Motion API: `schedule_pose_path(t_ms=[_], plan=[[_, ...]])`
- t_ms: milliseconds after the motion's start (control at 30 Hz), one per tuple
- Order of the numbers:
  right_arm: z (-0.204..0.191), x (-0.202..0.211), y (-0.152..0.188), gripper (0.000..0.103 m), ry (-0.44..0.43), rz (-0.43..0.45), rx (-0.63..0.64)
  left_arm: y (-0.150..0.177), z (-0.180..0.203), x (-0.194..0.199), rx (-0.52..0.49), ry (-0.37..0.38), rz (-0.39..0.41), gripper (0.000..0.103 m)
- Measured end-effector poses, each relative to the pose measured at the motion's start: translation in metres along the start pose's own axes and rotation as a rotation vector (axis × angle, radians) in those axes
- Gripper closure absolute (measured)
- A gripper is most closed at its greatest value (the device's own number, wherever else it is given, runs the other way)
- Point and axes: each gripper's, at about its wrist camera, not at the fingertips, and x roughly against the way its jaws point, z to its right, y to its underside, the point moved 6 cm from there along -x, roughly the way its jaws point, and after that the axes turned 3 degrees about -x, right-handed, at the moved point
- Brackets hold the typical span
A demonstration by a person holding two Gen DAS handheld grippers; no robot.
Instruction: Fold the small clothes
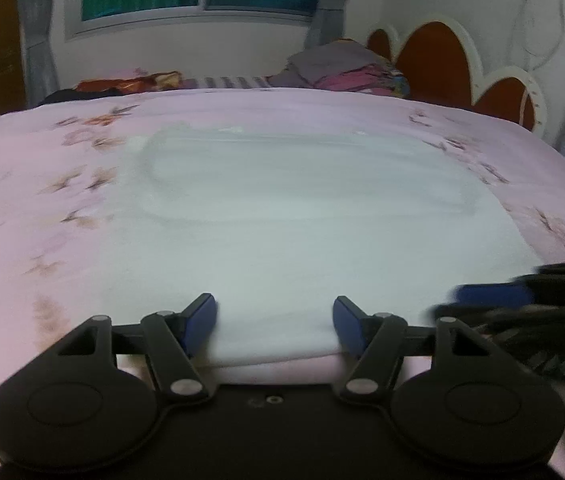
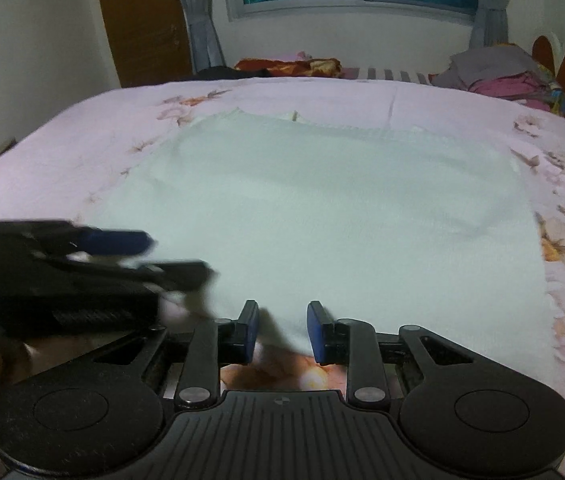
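Spread wide, the left tool [image 1: 274,322] straddles the white garment's [image 1: 282,240] near hem at the bed's [image 1: 22,200] near edge; the right tool [image 2: 283,330], also parted, frames a hem tuck. Both should pinch only the hem, then lift evenly.

The pale white garment [image 1: 302,216] I am folding lies spread flat on the pink flowered bed [image 1: 34,184], smooth over most of its face, its near edge doubled into a soft fold, its far edge showing a hemmed band.
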Motion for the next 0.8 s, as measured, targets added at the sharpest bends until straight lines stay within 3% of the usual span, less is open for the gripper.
schedule_pose_path(t_ms=[100,233,300,467,633,800], plan=[[0.025,0.014,0.010,0.075,0.081,0.006,-0.036,0.006,-0.024,0.008,0.031,-0.033,0.002,0.039],[0.086,0.038,0.025,0.076,0.222,0.006,-0.141,0.013,-0.047,0.017,0.073,-0.056,0.008,0.039],[0.100,0.045,0.027,0.076,0.219,0.006,-0.181,0.011,-0.048,0.019,0.093,-0.050,0.012,0.039],[0.092,0.056,0.020,0.076,0.222,0.040,-0.175,0.013,-0.046,0.019,0.098,-0.057,0.006,0.039],[0.092,0.050,0.034,0.076,0.250,-0.015,-0.141,0.013,-0.049,0.016,0.091,-0.053,-0.005,0.039],[0.094,0.060,0.029,0.076,0.251,0.033,-0.167,0.012,-0.050,0.014,0.088,-0.055,-0.007,0.039]])
